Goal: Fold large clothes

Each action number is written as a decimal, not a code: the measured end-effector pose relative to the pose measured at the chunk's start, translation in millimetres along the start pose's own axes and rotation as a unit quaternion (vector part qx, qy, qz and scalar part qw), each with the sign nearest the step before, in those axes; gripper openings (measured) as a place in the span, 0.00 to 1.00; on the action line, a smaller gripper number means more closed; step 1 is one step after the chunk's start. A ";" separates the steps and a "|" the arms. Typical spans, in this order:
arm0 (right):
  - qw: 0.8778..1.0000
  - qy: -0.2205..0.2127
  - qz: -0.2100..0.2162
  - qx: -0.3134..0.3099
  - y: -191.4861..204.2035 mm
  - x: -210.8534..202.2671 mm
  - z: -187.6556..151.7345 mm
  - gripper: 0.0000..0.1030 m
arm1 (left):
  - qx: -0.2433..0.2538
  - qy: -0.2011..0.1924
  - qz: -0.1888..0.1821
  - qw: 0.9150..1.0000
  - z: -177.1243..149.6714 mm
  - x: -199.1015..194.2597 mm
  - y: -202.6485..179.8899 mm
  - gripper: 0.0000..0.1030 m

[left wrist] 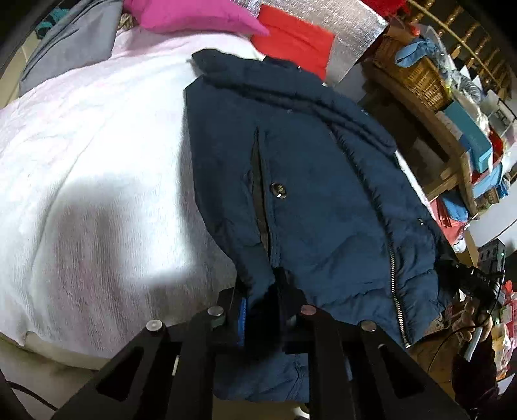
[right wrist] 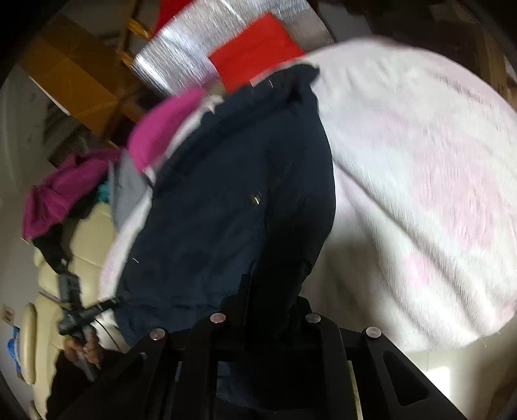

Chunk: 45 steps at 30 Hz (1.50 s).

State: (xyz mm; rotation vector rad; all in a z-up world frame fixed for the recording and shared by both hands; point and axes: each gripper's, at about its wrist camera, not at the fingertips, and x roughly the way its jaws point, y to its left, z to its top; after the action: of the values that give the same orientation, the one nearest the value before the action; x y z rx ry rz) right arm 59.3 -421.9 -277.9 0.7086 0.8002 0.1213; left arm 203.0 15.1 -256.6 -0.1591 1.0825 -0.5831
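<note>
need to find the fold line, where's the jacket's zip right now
In the left wrist view the zip runs down the right side of the navy jacket, ending at the hem, right of the button and the left fingers.

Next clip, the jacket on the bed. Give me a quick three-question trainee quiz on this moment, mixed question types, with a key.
1. True or false: the dark navy padded jacket lies on a white fluffy blanket.
2. What is the left gripper closed on?
A. the magenta pillow
B. the jacket's hem
C. nothing
3. Fill in: the right gripper is clamped on the jacket's ____ fabric.

Key: 1 true; 2 B; 3 navy
</note>
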 end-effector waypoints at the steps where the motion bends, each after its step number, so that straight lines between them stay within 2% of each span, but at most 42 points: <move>1: 1.000 0.007 -0.003 0.002 -2.7 1.9 1.5 0.16 | 0.003 0.008 0.002 1.000 0.4 2.9 -1.5 0.15; 3: 0.999 0.041 -0.020 0.028 -12.6 16.8 0.9 0.20 | -0.004 0.038 0.004 0.999 -1.1 14.0 -4.3 0.38; 4: 0.998 0.051 -0.018 0.035 -14.4 20.7 0.2 0.23 | -0.007 0.054 0.002 0.999 -2.1 20.4 -5.7 0.38; 5: 0.998 0.056 -0.018 0.037 -15.6 25.6 -0.7 0.29 | 0.000 0.053 0.006 0.999 -1.1 21.4 -8.7 0.38; 7: 0.998 0.051 -0.018 0.019 -11.0 25.8 -0.8 0.30 | 0.005 0.040 -0.004 0.999 0.4 16.6 -11.0 0.27; 8: 0.999 0.043 -0.014 0.004 -5.1 23.1 1.2 0.25 | -0.004 0.032 -0.011 0.999 3.4 13.3 -8.6 0.17; 9: 0.999 0.034 -0.012 -0.007 -0.6 18.1 3.8 0.19 | -0.013 0.030 -0.020 0.999 2.4 11.0 -4.5 0.15; 11: 1.000 0.008 0.002 -0.018 6.4 4.8 12.5 0.15 | -0.041 0.025 -0.045 0.998 7.0 6.5 1.0 0.12; 15: 0.998 -0.051 0.023 -0.035 28.4 -21.0 49.4 0.11 | -0.032 -0.019 -0.085 0.996 26.0 -17.4 -15.4 0.11; 21: 0.993 -0.106 0.040 -0.042 50.7 -27.0 123.9 0.11 | -0.046 -0.083 -0.120 0.988 98.5 -52.2 -23.6 0.11; 24: 0.989 -0.134 0.042 -0.034 59.9 -21.8 162.1 0.11 | -0.060 -0.114 -0.132 0.983 145.7 -47.8 -24.5 0.11; 26: 0.988 -0.150 0.036 -0.028 65.4 -9.1 194.8 0.11 | -0.068 -0.124 -0.132 0.981 174.6 -39.5 -23.1 0.11; 30: 0.985 -0.169 0.018 -0.010 71.0 22.4 247.1 0.11 | -0.078 -0.141 -0.108 0.981 242.1 0.0 -16.8 0.11; 33: 0.985 -0.173 0.012 0.010 59.4 54.4 290.3 0.11 | -0.092 -0.134 -0.107 0.981 280.7 27.0 3.4 0.10; 37: 0.987 -0.160 -0.017 0.018 52.4 111.7 335.7 0.11 | -0.106 -0.112 -0.076 0.985 328.0 83.9 26.7 0.10; 40: 0.987 -0.150 -0.036 0.035 39.7 159.1 366.8 0.11 | -0.130 -0.096 -0.074 0.984 357.6 121.9 47.9 0.10; 45: 0.986 -0.124 -0.041 0.104 1.6 220.9 401.0 0.11 | -0.151 -0.081 -0.066 0.983 382.3 167.9 69.5 0.15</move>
State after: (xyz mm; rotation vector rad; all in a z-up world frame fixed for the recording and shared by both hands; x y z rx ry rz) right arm 492.9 -556.7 -219.6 0.8676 0.6067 -0.1254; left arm 616.4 -73.5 -234.8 -0.5379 1.0013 -0.5122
